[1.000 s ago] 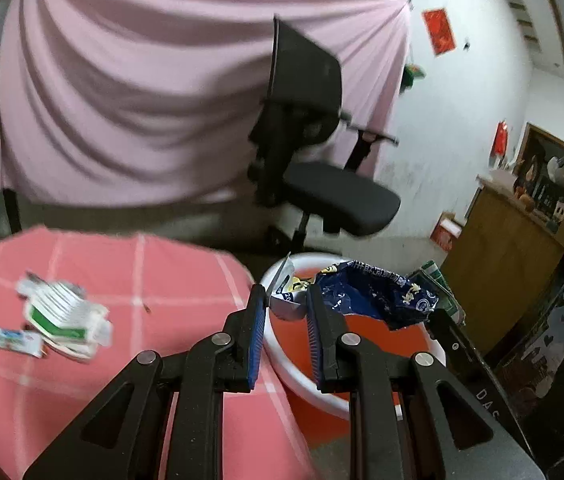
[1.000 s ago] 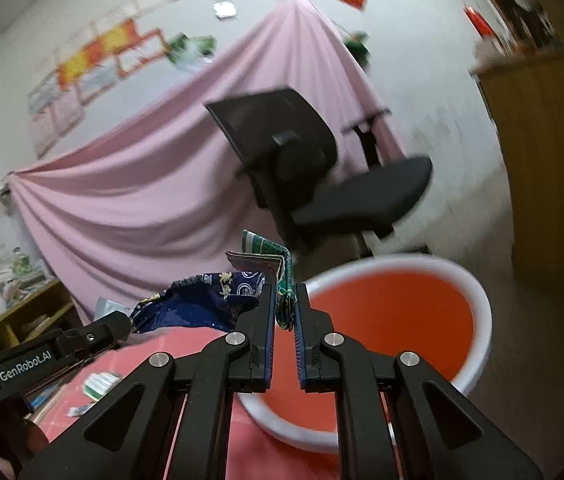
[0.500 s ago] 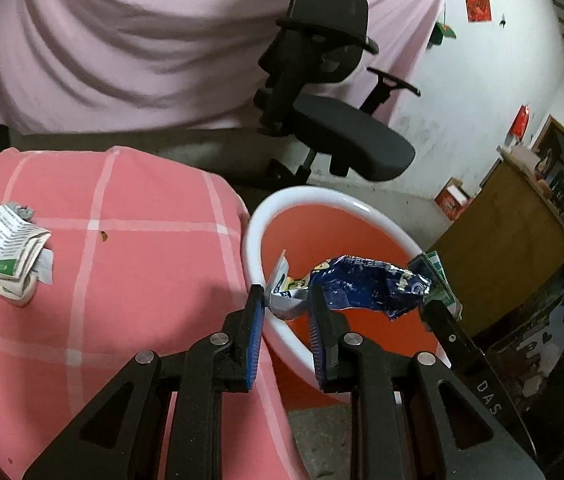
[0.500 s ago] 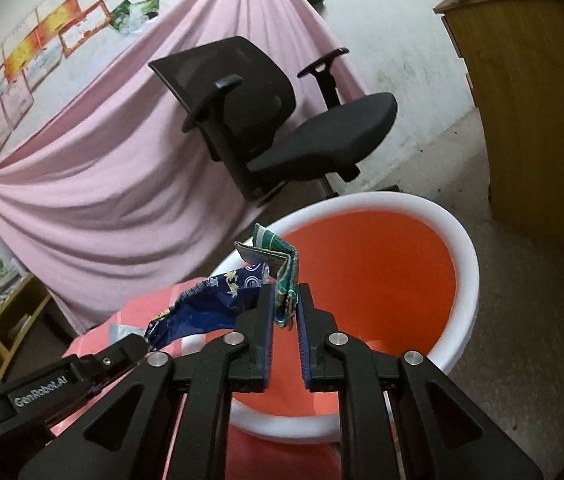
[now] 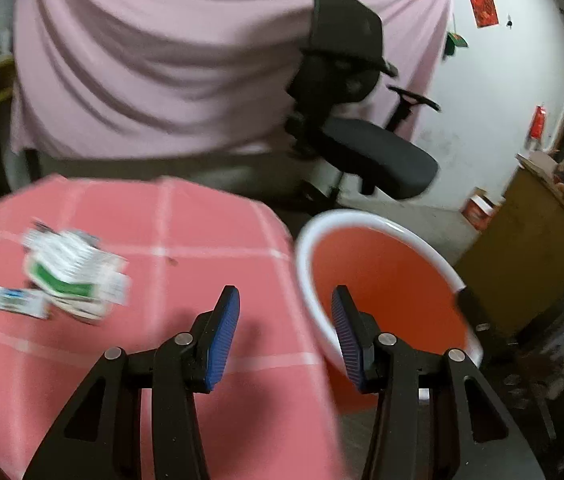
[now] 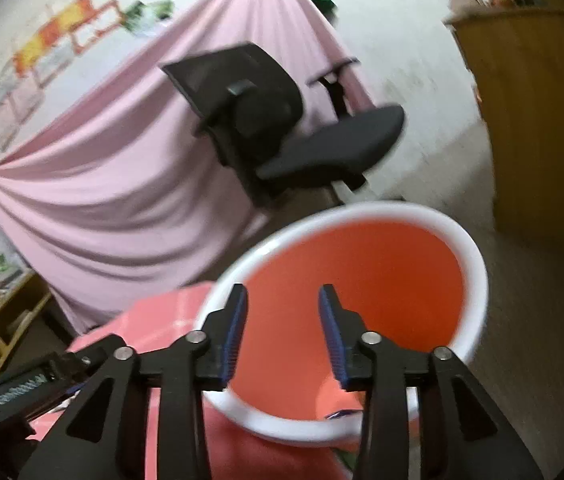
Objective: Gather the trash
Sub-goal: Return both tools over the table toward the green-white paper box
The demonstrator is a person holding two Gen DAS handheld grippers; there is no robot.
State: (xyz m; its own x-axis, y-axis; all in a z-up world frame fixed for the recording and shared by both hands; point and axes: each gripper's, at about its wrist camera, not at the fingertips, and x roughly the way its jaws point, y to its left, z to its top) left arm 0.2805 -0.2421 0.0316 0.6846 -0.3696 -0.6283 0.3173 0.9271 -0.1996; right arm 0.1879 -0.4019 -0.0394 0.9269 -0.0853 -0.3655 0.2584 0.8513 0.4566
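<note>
my left gripper (image 5: 285,322) sits at the bottom middle of its frame, jaws parted with nothing between them; they have just been opening. one blue pad (image 5: 223,330) hangs over the pink cloth (image 5: 185,240), the other over the bin (image 5: 366,222). my right gripper (image 6: 282,326) is at the bottom middle of its own view, jaws likewise apart and empty, also just opening, both pads over the bin's orange inside.

low in the right view, inside the bin just left of my right finger, a small blue scrap (image 6: 340,414) shows. the bin's white rim stands just beside the table edge.

in the left view, on the cloth at middle left, a crumpled white and green wrapper (image 5: 73,276) lies blurred, with a small flat white packet (image 5: 13,300) touching its lower left side.

farther back a black chair (image 5: 362,136) stands right of centre in front of a pink drape (image 5: 161,60). a wooden cabinet (image 5: 530,248) fills the right edge.
</note>
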